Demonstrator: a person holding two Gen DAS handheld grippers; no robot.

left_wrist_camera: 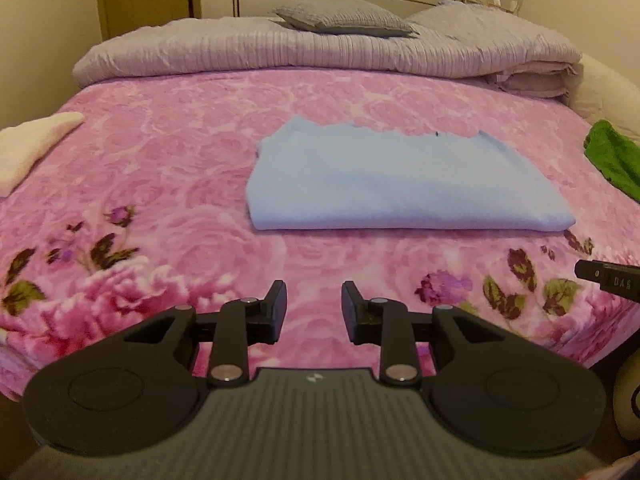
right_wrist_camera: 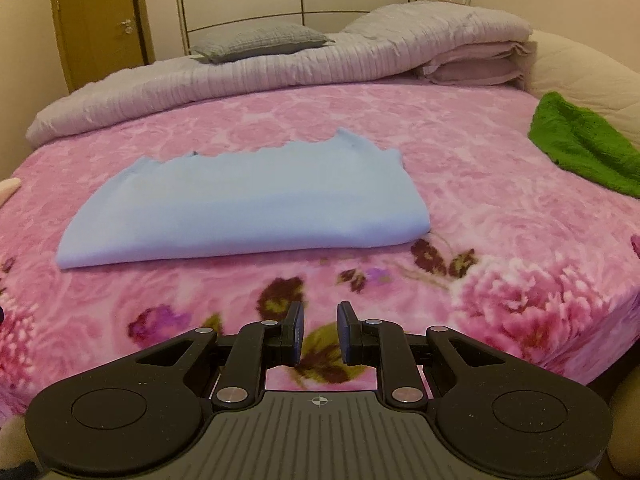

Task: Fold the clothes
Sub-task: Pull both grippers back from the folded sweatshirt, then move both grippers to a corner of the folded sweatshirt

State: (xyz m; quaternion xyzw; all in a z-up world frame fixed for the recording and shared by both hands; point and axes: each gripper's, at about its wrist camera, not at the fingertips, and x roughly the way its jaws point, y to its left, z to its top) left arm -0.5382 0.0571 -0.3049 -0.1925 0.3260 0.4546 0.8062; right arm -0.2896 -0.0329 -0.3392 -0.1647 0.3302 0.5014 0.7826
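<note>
Both tools are matte black plastic. The left tongs [left_wrist_camera: 314, 306] carry two flat rectangular pads on hinged link arms, pinned with round silver rivets, above a grey ribbed base stamped with a small pale emblem and flanked by rounded black lobes, each with a shallow circular recess. The right tongs [right_wrist_camera: 320, 332] are built alike, with a crosshair mark on the ribbed base and fine pale specks over the lobes.
</note>
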